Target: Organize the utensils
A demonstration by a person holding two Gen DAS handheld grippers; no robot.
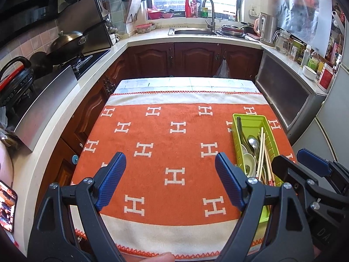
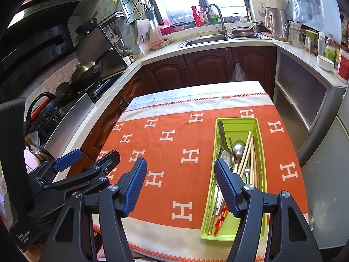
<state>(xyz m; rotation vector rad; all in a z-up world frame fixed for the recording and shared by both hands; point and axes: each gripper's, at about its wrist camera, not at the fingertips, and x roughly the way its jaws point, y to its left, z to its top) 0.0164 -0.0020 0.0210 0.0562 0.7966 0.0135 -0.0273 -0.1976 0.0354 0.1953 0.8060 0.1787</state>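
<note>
Since every utensil (image 2: pixel 237 159) seems already gathered in the green tray (image 2: pixel 260 152) at lower right, sorting looks finished; both the left gripper (image 1: pixel 170 179) and right gripper (image 2: pixel 180 185) hover with jaws apart, empty, likely withdrawing next.

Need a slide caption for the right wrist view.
Open right gripper hovers beside green tray holding spoons and chopsticks.

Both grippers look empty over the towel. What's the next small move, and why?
Probably ease the right gripper forward and rightward over the lime-green plastic utensil tray. Both it and the left gripper are open and hold nothing, and the steel spoons and pale wooden chopsticks lie jumbled there, nearest the right.
</note>
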